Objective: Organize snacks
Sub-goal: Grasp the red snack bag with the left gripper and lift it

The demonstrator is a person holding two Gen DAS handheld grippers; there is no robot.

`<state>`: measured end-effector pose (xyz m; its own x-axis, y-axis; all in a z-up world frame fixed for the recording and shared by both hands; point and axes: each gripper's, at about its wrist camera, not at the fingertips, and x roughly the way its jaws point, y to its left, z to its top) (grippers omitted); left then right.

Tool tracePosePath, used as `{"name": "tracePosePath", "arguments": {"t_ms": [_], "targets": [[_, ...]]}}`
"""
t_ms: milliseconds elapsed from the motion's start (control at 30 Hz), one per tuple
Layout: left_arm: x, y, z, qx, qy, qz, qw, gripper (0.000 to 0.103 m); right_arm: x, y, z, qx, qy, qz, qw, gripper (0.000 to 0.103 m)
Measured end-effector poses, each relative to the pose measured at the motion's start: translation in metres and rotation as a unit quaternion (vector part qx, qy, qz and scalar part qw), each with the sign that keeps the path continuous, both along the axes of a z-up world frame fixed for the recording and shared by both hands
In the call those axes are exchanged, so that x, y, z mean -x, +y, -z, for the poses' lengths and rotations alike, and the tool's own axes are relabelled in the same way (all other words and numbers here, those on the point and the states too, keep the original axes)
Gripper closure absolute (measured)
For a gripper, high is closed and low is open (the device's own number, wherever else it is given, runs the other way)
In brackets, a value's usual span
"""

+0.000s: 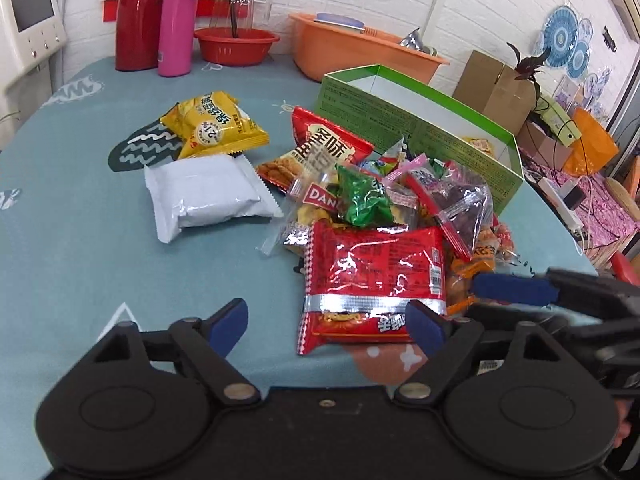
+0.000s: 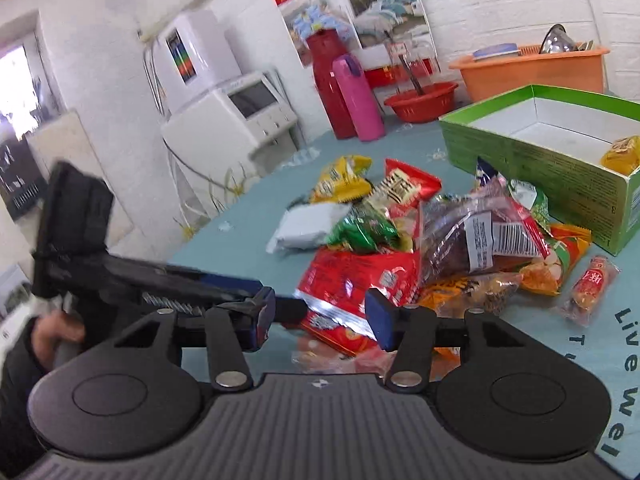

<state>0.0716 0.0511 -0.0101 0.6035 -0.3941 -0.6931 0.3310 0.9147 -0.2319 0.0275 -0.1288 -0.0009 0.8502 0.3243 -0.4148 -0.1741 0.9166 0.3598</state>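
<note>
At the table's far edge we see a red flask (image 1: 138, 16) touching a pink bottle (image 1: 176, 26), then a red bowl (image 1: 236, 46) and an orange basin (image 1: 352, 54).

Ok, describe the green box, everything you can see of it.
The green box is a long, open-topped carton, seemingly cardboard, green outside with fine print, plain white inside. It stands upright on the teal tablecloth behind the snack pile, whose far packets lie against its long side. It is nearly empty: one yellow packet lies at one end. No claw touches it.
</note>
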Motion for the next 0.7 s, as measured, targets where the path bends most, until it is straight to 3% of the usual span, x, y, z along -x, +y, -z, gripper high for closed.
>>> {"name": "tracePosePath", "arguments": {"t_ms": [67,133,200,333,567,600,633,667,700], "targets": [[-0.003,0.001,0.000,0.002,-0.001,0.003,1.0000,0.000,-0.009,0.000,0.009,0.011,0.034,0.020,0.999,0.019],[-0.006,0.003,0.002,0.005,0.001,0.004,1.0000,0.000,-0.010,-0.005,0.018,0.019,0.056,0.046,0.997,0.027],[-0.010,0.006,0.004,0.013,0.006,0.006,0.9999,0.000,-0.008,-0.014,0.022,-0.001,0.063,0.051,0.997,0.028],[-0.023,0.007,0.010,0.045,0.021,0.008,0.9987,0.000,-0.014,-0.016,0.021,-0.019,0.066,0.055,0.996,0.022],[-0.030,0.006,0.018,0.061,0.031,0.017,0.9975,0.000,-0.029,-0.005,0.030,-0.025,0.069,0.056,0.996,0.020],[-0.029,0.007,0.019,0.072,0.029,0.019,0.9968,0.016,-0.030,-0.003,0.029,-0.022,0.068,0.056,0.996,0.019],[-0.028,0.008,0.019,0.090,0.033,0.029,0.9950,0.034,-0.030,-0.001,0.029,-0.020,0.066,0.056,0.996,0.025],[-0.028,0.009,0.018,0.110,0.043,0.035,0.9924,0.061,-0.029,0.000,0.029,-0.021,0.066,0.053,0.996,0.030],[-0.026,0.008,0.016,0.107,0.045,0.028,0.9929,0.055,-0.027,0.001,0.028,-0.027,0.068,0.053,0.996,0.041]]}}
